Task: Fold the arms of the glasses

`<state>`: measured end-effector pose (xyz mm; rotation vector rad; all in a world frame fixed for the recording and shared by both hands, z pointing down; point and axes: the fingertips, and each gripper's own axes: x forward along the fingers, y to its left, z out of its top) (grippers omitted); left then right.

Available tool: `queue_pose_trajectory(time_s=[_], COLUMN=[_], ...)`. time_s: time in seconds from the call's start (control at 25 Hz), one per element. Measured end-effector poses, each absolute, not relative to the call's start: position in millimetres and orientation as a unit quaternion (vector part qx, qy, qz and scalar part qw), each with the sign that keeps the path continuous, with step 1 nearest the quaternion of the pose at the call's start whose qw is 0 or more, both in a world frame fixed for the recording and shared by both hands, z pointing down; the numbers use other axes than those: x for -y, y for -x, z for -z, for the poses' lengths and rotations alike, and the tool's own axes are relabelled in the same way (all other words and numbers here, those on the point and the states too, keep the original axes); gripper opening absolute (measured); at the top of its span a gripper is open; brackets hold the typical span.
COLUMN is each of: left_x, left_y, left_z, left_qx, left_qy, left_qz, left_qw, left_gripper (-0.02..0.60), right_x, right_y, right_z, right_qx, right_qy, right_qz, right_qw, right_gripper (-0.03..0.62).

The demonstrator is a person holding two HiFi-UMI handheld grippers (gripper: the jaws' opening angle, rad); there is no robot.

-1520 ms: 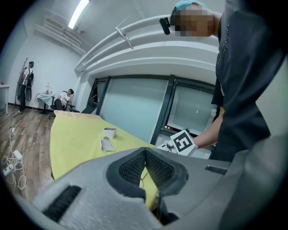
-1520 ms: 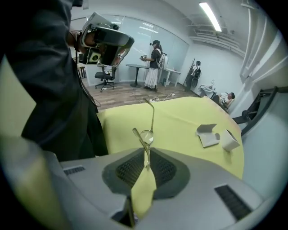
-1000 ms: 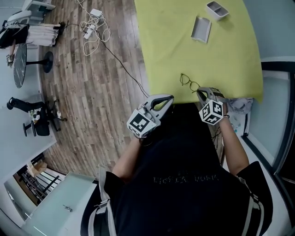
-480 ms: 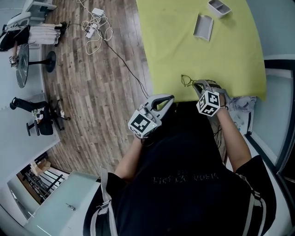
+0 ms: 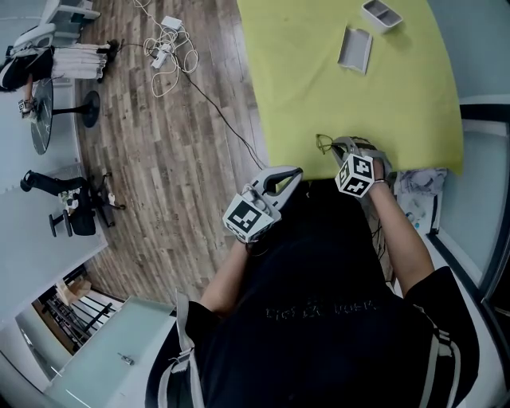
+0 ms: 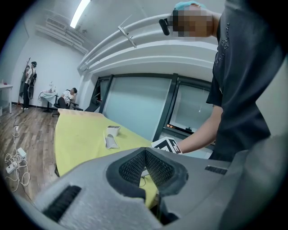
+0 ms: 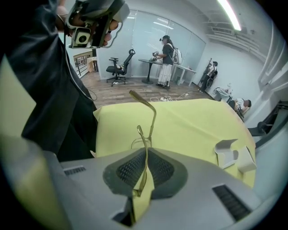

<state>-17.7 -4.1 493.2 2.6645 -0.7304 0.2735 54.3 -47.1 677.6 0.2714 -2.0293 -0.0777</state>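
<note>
Two grippers sit close to the person's dark shirt [image 5: 319, 303], at the near edge of the yellow table [image 5: 382, 103]. The left gripper [image 5: 288, 175] hangs just off the table's near left corner, clear of the cloth. Its own view shows its jaws pressed together at the tips, with nothing between the ribbed pads [image 6: 130, 168]; only a strip of yellow cloth shows through the gap lower down.

The right gripper [image 5: 341, 148] reaches over the near edge of the table, its marker cube [image 5: 355, 175] turned up toward the head camera. Its jaws are closed on the glasses [image 7: 153, 127], a thin gold wire frame: one arm is pinched edge-on between the two pads and runs down through them. The other arm stands out from the frame and rises in a curve above the jaw tips. The lens rims show just beyond the tips, low over the cloth; whether they rest on it cannot be told. From above, the glasses lie at the table's near edge, directly ahead of the right gripper and well apart from the left one.

Farther up the table, toward its far end, lies a grey case [image 5: 355, 49] with a small tray [image 5: 378, 13] just beside it. Left of the table is a wooden floor [image 5: 175, 143] with a tangle of cables [image 5: 167, 48]. Across the room stand an office chair [image 7: 119, 67] and a person at a desk [image 7: 167, 54]
</note>
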Motion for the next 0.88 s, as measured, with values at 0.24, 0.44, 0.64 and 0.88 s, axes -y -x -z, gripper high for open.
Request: queue_pose_trajectory(time_s=[0.24, 0.44, 0.64, 0.88], left_x=[3.9, 2.3, -1.2, -3.8], left_y=[16.7, 17.2, 19.6, 23.0], left_z=[-490.6, -490.0, -488.8, -489.9], left_qx=[0.256, 0.255, 0.261, 0.268], left_qy=[-0.946, -0.945, -0.944, -0.941], left_qz=[-0.100, -0.102, -0.103, -0.106], left_qw=[0.171, 0.174, 0.171, 0.177], left_gripper=[0.018, 0.018, 0.018, 0.018], right_x=[43.7, 38.6, 34.5, 34.0], right_y=[-47.0, -41.4, -38.1, -36.7], right_z=[-690.5, -702.9, -712.7, -725.1], right_qx=[0.847, 0.847, 0.845, 0.841], right_qy=[-0.103, -0.091, -0.081, -0.073], right_qz=[0.020, 0.003, 0.001, 0.001], right_qw=[0.520, 0.524, 0.529, 0.536], right_gripper=[0.032, 0.032, 0.032, 0.032])
